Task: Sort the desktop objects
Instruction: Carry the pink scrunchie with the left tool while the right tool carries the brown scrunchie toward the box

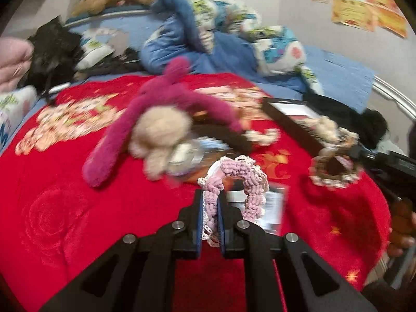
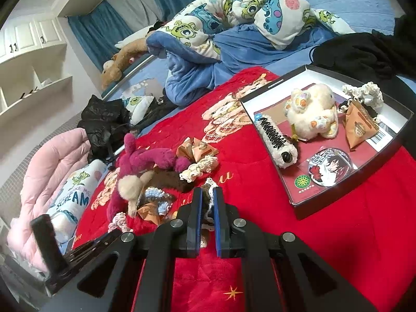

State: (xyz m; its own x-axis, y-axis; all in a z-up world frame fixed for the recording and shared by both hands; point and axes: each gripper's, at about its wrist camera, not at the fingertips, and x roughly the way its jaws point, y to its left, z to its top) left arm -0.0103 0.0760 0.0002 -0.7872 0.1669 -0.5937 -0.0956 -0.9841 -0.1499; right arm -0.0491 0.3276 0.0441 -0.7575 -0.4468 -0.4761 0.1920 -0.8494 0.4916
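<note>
1. Left gripper (image 1: 210, 215): blue-padded black fingers (image 1: 199, 221) were pinched on one side of a pink crocheted scrunchie (image 1: 235, 182) with a pale lace edge. The ribbed loop stood up above the fingertips, clear of the red blanket (image 1: 78, 208).

2. Right gripper (image 2: 208, 208): fingers (image 2: 198, 208) were closed on a brown crocheted scrunchie (image 2: 207, 195) with a white lace trim. Only a narrow strip of it showed between the pads. In the left wrist view the same dark ring (image 1: 334, 171) hung off the right gripper's tip above the blanket.

3. Just beyond the left fingertips lay a blurred clump: a beige plush (image 1: 158, 135), fuzzy and rounded, on a magenta plush (image 1: 145, 119) with long limbs.

4. From the right wrist view, the pile beside the magenta plush held a cream lace scrunchie (image 2: 200, 167), a blue-and-white crocheted piece (image 2: 156, 197) and crinkled orange paper packets (image 2: 197, 150).

5. Farther right sat an open black cardboard box (image 2: 338, 200), shallow and rectangular. In it lay a cream fluffy plush (image 2: 312, 111), a white knitted piece with a black zigzag hair clip (image 2: 273, 130), a glossy round badge (image 2: 329, 167), a triangular orange packet (image 2: 358, 127) and a cream scrunchie (image 2: 364, 91).

6. The blanket was velvety, with printed cartoon figures. A rumpled cartoon-print quilt (image 2: 208, 18) lay behind it.
</note>
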